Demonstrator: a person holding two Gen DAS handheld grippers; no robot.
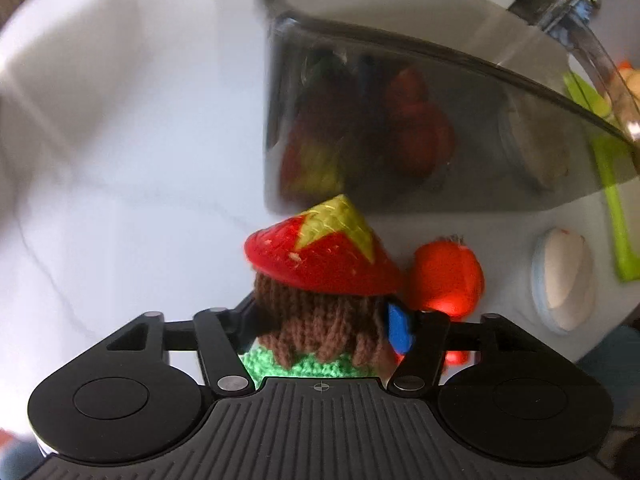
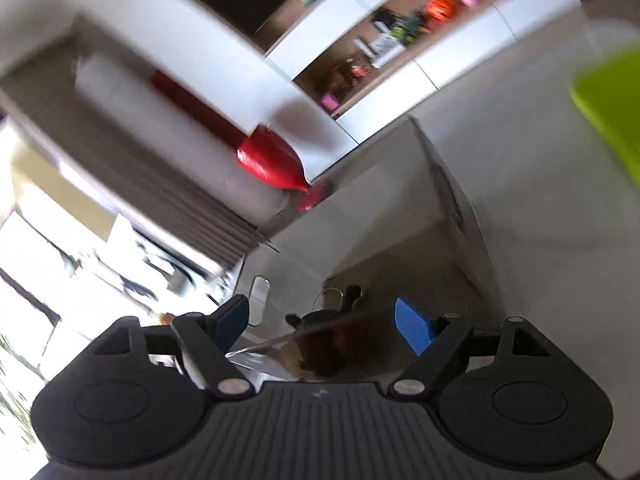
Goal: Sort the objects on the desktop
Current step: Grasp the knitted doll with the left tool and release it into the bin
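Clamping our left gripper (image 1: 324, 332) around the knitted doll (image 1: 320, 292) on the white table (image 1: 120, 200), beside the clear box (image 1: 400, 128), we ready it for sorting; our right gripper (image 2: 324, 324) gapes empty.

A knitted doll (image 1: 320, 312) with red cone hat, brown hair and green top stands upright just before the clear box (image 1: 400, 128); a red toy (image 1: 446, 276) lies just beside the doll.

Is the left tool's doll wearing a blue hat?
No, the doll between the left tool pads wears a red hat with a yellow star.
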